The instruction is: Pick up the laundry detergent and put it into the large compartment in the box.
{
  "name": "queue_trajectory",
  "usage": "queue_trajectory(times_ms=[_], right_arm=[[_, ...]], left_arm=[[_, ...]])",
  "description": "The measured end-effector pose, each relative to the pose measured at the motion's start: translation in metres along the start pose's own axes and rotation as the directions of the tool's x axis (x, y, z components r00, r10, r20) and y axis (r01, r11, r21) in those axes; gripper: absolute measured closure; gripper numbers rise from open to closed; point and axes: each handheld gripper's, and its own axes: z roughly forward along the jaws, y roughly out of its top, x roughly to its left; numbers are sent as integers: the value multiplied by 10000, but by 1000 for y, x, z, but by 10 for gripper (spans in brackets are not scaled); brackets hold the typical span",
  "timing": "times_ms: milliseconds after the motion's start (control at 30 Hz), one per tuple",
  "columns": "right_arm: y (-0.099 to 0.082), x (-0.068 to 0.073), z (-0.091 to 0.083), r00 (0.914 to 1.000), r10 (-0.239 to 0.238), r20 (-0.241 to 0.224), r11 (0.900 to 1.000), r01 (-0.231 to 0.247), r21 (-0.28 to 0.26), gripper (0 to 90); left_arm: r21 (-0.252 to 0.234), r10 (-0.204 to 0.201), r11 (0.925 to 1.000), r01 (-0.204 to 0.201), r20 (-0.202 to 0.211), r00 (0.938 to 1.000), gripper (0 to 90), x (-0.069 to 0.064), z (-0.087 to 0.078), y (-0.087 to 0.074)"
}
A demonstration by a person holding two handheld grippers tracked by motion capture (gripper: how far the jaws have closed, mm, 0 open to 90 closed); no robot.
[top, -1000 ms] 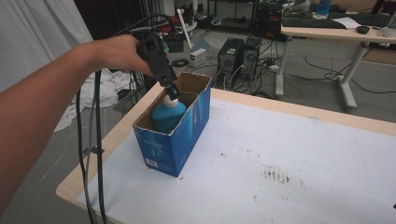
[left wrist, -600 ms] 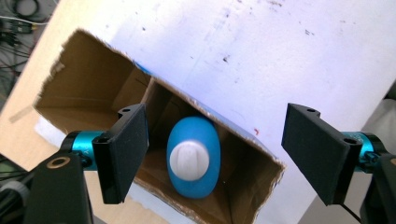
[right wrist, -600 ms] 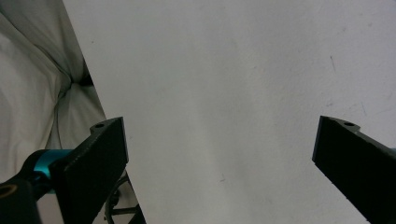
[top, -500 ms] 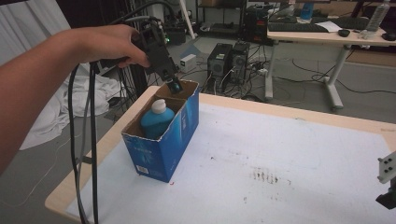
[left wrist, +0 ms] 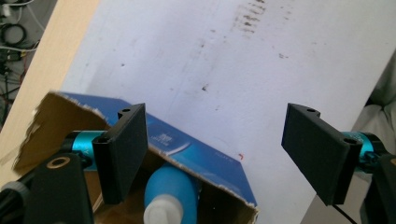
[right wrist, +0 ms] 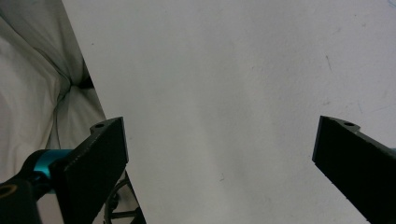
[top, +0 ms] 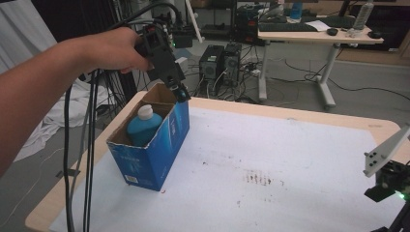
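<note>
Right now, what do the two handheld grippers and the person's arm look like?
The left gripper has a black boxy body, teal metal collars behind flat black rectangular jaws with small screw holes, and black cables trailing down. The right gripper has the same black jaws and teal collar; in the high view it carries a grey three-cornered plate with dark dots. The forearm is bare, no sleeve visible.

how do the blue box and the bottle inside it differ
The blue box is a squared cardboard carton with an open, torn top; the bottle is rounded and closed by a white cap. The blue box stands on the table and is the larger, while the bottle sits inside it with just its upper part seen. The blue box is printed dark blue outside and brown inside; the bottle is lighter teal-blue. Both are blue and stand upright.
</note>
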Motion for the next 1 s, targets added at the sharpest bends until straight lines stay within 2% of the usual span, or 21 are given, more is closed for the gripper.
queue_trajectory(times_ms=[67, 133, 233, 300, 433, 467, 733, 900, 1000], right_arm=[[0, 0, -1, 10000, -3, -13, 10000, 3, -11, 25], [-1, 0, -1, 10000, 23, 5, 10000, -23, -60, 25], [-2, 0, -2, 10000, 33, 20, 10000, -33, -66, 26], [-3, 0, -2, 10000, 38, 20, 9999, -37, -118, 26], [-4, 0, -3, 10000, 75, 43, 9999, -75, -133, 26], [-5, 0, -3, 9999, 93, 37, 9998, -93, -151, 26], [-5, -1, -4, 10000, 87, 37, 9998, -86, -176, 25], [-5, -2, -3, 9999, 115, 40, 9997, -114, -210, 26], [-5, -2, -3, 9999, 116, 29, 9997, -115, -226, 26]], left_arm=[[143, 328, 9994, -329, 79, 9994, 228, -4, 5, 6], [277, 398, 9988, -402, 150, 9991, 139, -7, 11, 12], [303, 671, 9972, -681, 329, 9972, 139, -11, 17, 19], [353, 663, 9971, -677, 408, 9970, 59, -12, 21, 24], [274, 806, 9963, -821, 505, 9955, 48, -15, 25, 31], [257, 778, 9965, -791, 497, 9957, 16, -16, 27, 35], [157, 1055, 9942, -1064, 499, 9932, 16, -20, 31, 50], [268, 1303, 9909, -1316, 440, 9905, 16, -23, 38, 59], [379, 1434, 9887, -1453, 501, 9884, 16, -25, 49, 66]])
